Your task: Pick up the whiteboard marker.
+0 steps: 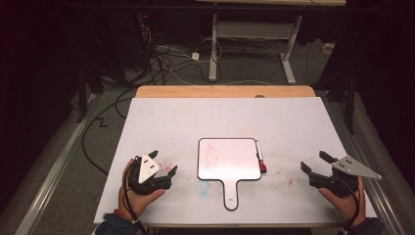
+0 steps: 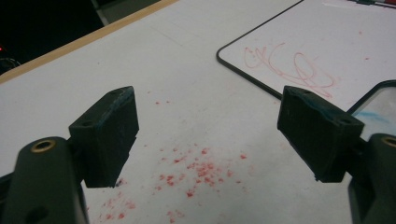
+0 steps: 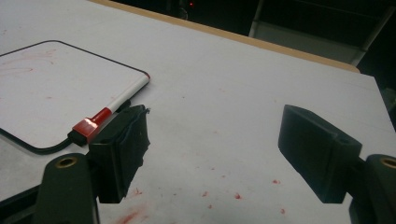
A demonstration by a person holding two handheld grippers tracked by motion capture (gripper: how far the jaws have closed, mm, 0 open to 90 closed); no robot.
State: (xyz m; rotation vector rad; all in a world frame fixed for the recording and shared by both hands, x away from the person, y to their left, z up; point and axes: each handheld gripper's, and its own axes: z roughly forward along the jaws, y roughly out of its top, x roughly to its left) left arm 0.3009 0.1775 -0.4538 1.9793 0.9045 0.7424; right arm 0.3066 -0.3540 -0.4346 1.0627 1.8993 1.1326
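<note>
The whiteboard (image 1: 229, 159) lay mid-table, black-rimmed, handle toward the person, red scribbles at its left, a marker (image 1: 260, 156) along its right edge. The left gripper (image 1: 164, 165) and right gripper (image 1: 315, 161) gaped wide, empty, with bare table (image 1: 293, 122) between each and the board.

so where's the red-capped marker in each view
high view: the marker lies along the right edge of the handled whiteboard, centre of the table.
left gripper view: I can't make it out for certain.
right gripper view: left of centre, red cap nearest the camera.
Shared landmark: the whiteboard's black rim.
</note>
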